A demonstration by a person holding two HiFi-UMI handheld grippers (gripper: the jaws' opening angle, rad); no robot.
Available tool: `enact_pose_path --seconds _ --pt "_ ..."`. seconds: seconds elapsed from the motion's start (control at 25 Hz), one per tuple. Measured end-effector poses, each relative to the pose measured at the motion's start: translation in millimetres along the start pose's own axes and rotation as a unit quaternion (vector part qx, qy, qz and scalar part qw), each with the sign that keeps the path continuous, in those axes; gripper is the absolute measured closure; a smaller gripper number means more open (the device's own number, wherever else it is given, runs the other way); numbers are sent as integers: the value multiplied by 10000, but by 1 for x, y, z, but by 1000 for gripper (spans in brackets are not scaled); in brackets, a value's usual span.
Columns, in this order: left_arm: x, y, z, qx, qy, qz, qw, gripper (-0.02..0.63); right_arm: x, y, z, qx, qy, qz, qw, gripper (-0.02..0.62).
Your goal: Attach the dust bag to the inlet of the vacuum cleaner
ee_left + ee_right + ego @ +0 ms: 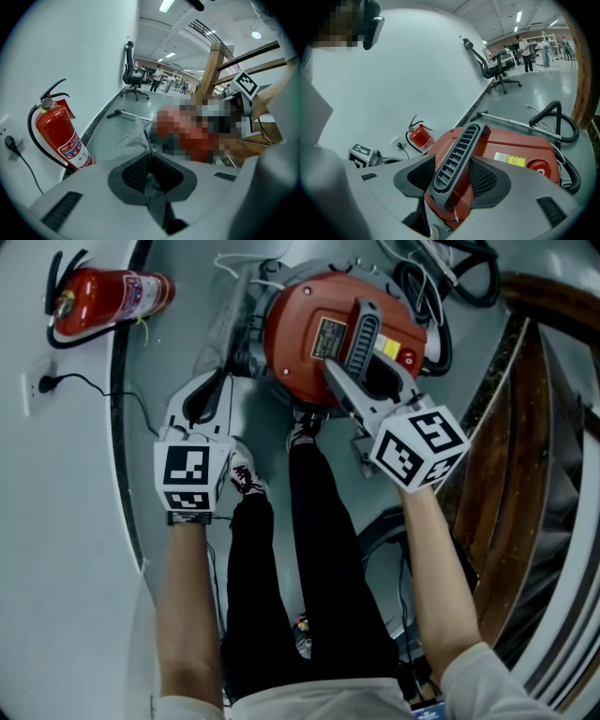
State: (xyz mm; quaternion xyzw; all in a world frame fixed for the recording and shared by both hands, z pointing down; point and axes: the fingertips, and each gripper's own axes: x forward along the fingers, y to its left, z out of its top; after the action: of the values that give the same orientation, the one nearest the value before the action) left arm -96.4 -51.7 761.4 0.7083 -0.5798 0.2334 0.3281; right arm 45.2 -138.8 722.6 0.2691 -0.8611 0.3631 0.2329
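Handle [457, 157] of the red vacuum [300, 334] is pinched between the right gripper [453, 171] pads, both pads touching its ribbed sides near the lower end. Left gripper [149, 173] is pressed together on a thin edge of the dust bag [136, 136]. The rest of the bag hangs limp and crumpled ahead of the jaws, on the floor just left of the vacuum in the head view.

Inlet is not visible in any view, probably under the red top or on a hidden side. Likely step: raise or steady the top by the handle to expose the inlet, with the bag ready beside it.

To do it well:
- Pull the handle straight along its own line; the pinch sits off-centre, so a twist could slip it.
- The bag hold is a small pinch of floppy material. Go slowly, or it may tear or slide out.
- Bring the bag mouth square to the inlet; where the mouth is can't be told yet.
- Hose [555, 117] and cables lie close behind the vacuum and could snag.

Extinguisher [108, 296] lies well apart by the wall.
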Motion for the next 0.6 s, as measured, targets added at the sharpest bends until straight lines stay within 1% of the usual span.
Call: enact_pose_path --seconds 0.48,0.6 --pt "2 -5 -1 -2 22 -31 10000 578 1 0 -1 -91 -1 -31 10000 377" --pt "2 -6 -1 -99 13 -53 9999 577 1 1 -1 -116 4 -36 9999 377"
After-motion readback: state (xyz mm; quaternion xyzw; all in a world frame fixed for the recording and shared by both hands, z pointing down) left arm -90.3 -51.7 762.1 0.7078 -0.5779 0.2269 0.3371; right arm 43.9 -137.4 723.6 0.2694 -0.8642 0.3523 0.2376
